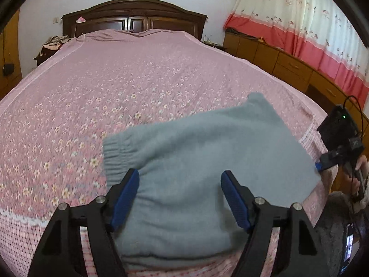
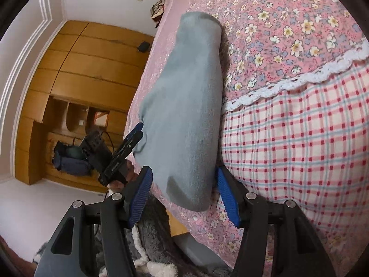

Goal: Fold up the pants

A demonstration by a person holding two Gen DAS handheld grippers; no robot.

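The grey-blue fleece pants lie folded into a compact bundle near the front edge of the bed, ribbed band at the left. My left gripper is open, its blue pads on either side of the bundle's near end. In the right wrist view the pants run away from me along the bed edge. My right gripper is open, its pads on either side of the bundle's near end. The left gripper shows there beside the bundle's far side. The right gripper's body shows at the right in the left wrist view.
The bed has a pink floral cover with a white lace band and checked skirt. A dark headboard stands at the far end. Wooden cabinets and curtains line the right side; a wooden wardrobe stands opposite.
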